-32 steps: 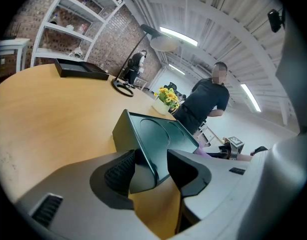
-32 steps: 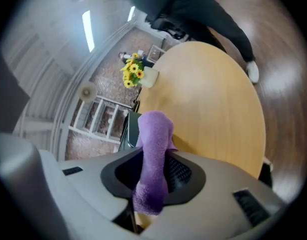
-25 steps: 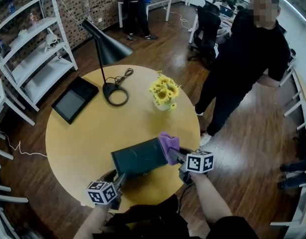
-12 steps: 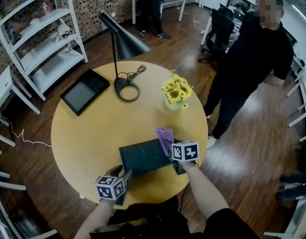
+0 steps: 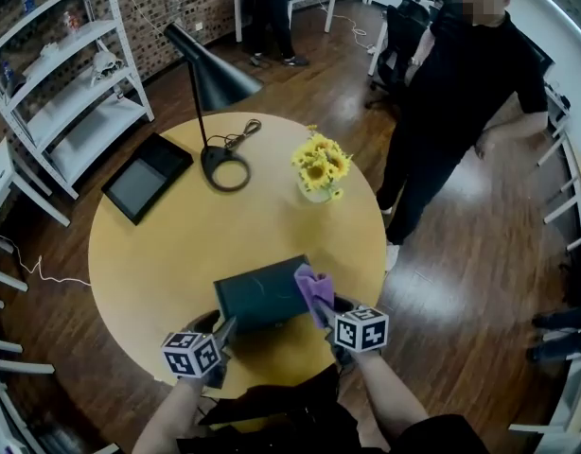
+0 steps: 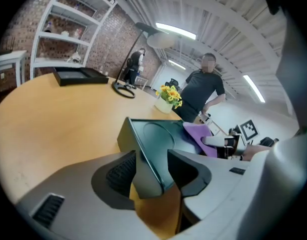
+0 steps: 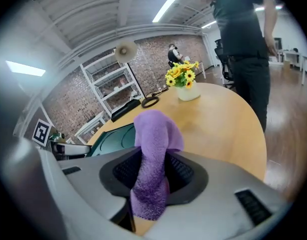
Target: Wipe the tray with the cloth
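Left hand-held gripper point(image 6: 152, 173): I'm clamping it on the near-left corner of the dark green rectangular plastic tray point(image 6: 158, 134). The rim wall is pinched between both pads, and I'm pinning the tray on the round yellow wooden bench point(image 5: 177, 244). The tray is sitting at the bench's near edge, right in front of me, long side across.

Right hand-held gripper point(image 7: 151, 179): I'm gripping the purple fuzzy cloth point(image 7: 153, 134), bunched between the pads with its loose end sticking up past the jaws. The jaws have just been easing open a touch, but the cloth is filling the gap and standing up between the pads, so I'm reading it as a grip. I'm holding the cloth at the tray's right end, over the rim. Can't tell whether it's touching the tray floor.

Progress, my read: wiping is at the start or early on. Tray is secured, cloth is in hand and at the tray. No view is showing dirt or a wiped streak, so I can't say how much is done. The tray floor with its round recess and the left half are looking like the bulk of what's left.

Further out, nothing is getting in the way:
- white vase of yellow sunflowers point(image 5: 316, 170), mid-bench
- black cone-shade desk lamp point(image 5: 210, 83), beside it
- flat black framed panel point(image 5: 146, 178), at the far-left edge

Beyond the bench, a person in black clothes point(image 5: 461, 74) is standing.
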Tool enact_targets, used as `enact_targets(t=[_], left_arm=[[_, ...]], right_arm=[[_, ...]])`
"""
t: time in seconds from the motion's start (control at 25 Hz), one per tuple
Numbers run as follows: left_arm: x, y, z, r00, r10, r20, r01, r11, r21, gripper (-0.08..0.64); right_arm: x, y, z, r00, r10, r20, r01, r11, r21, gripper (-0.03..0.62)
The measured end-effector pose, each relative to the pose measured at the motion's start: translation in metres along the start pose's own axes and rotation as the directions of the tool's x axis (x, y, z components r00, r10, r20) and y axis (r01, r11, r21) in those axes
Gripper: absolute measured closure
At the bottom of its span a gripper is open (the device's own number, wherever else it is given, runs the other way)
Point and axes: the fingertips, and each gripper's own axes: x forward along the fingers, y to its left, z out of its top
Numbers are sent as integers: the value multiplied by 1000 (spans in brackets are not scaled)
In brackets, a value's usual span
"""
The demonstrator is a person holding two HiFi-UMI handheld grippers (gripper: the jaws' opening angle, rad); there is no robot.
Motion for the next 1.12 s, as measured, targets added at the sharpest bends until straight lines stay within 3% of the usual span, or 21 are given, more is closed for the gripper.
enact_targets(t=[0.12,0.2,0.28,0.4,0.52,0.6,0.68,0.76,0.92,1.12], left_arm=[[-2,6,47,995,1,97,-7,998,70,368],[15,12,77,993,-4,119,-13,989,147,355],[44,19,91,997,4,82,-24,970,243,325],[85,22,79,998,1,-61,21,936,351,325],[94,19,70,991,-48,-123,87,939,332,350],[92,15,69,990,-88,-112,117,948,296,398],[88,12,67,990,-111,-92,132,955,266,414],[84,10,63,989,-118,-85,136,958,254,415],[75,6,56,983,-137,-119,167,943,288,405],[58,3,43,970,-189,-151,217,955,203,404]], right_arm=[[-9,-1,-3,996,1,86,-6,999,52,461],[-8,0,-3,994,3,113,-10,998,65,460],[-9,1,-7,993,4,121,-14,996,88,460],[-17,3,-19,988,2,153,-29,984,175,462],[-26,9,-33,977,37,209,-113,924,364,469],[-24,11,-37,965,63,254,-182,858,480,470],[-18,8,-34,958,66,281,-211,823,527,471],[-13,3,-27,957,61,285,-207,830,518,474],[-2,-7,-5,962,68,263,-185,873,451,474],[19,-19,21,969,56,239,-152,901,407,477]])
